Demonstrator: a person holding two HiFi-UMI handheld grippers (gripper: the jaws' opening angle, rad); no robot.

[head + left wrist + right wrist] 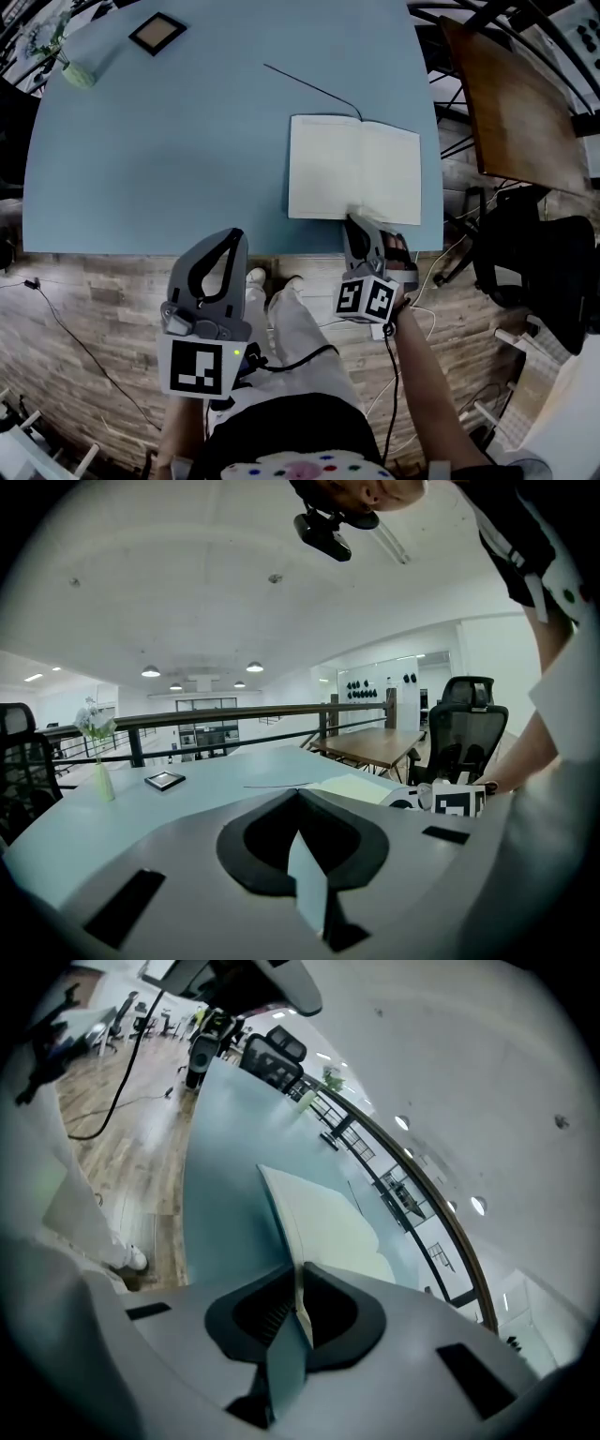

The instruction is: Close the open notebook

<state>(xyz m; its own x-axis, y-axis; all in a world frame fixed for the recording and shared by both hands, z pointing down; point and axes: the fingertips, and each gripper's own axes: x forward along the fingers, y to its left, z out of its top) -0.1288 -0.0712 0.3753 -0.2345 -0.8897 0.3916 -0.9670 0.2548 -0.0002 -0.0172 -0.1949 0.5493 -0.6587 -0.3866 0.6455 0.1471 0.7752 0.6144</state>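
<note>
right gripper (359, 220) was pinched nearly shut on the near edge of the open notebook (352, 169), right by the spine, with the book lying flat at the front right of the counter (187, 141). left gripper (234, 236) hung off the counter, jaws together with nothing in them. i'd say the trick was swinging that half up in an arc around the spine and over onto the left page, not tugging it, since the book looked free to slide.

Notebook (352, 169) pages are plain matt paper, creamy, zero shine. The worktop (187, 141) looks smooth and matt, pale blue. My left tool (234, 236) and right tool (354, 218) are matt grey plastic. The floor (94, 300) is grainy wood planks.
</note>
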